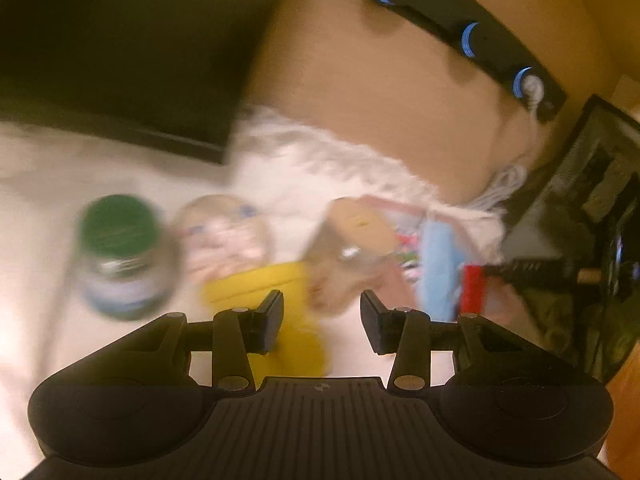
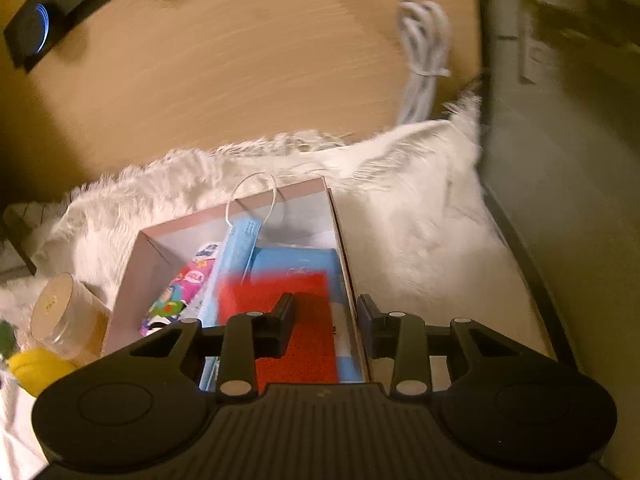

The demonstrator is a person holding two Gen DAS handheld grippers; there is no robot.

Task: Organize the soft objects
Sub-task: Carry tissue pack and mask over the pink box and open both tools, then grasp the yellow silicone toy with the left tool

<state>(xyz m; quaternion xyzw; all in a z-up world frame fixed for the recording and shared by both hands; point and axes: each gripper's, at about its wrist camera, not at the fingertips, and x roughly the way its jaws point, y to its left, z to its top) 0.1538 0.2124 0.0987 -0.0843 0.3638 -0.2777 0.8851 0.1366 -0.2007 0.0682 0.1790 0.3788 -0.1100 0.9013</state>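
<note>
A pink-white box [image 2: 154, 256] sits on a white fluffy mat [image 2: 408, 216]. In it lie a red cloth [image 2: 296, 320], blue soft items [image 2: 296, 260] and a colourful patterned piece [image 2: 180, 292]. My right gripper [image 2: 325, 316] is open just above the red cloth, at the box's right wall. A yellow soft object [image 1: 264, 280] lies on the mat just ahead of my left gripper [image 1: 322, 316], which is open and empty. It also shows in the right wrist view [image 2: 36, 366]. The left wrist view is blurred.
A green-lidded jar [image 1: 120, 256], a clear jar [image 1: 224, 232] and a tan-lidded jar [image 1: 352, 244] stand near the yellow object. A black bar with blue lights [image 1: 460, 36] and a coiled white cable [image 2: 424, 52] lie on the wooden table. A dark monitor [image 1: 120, 52] stands behind.
</note>
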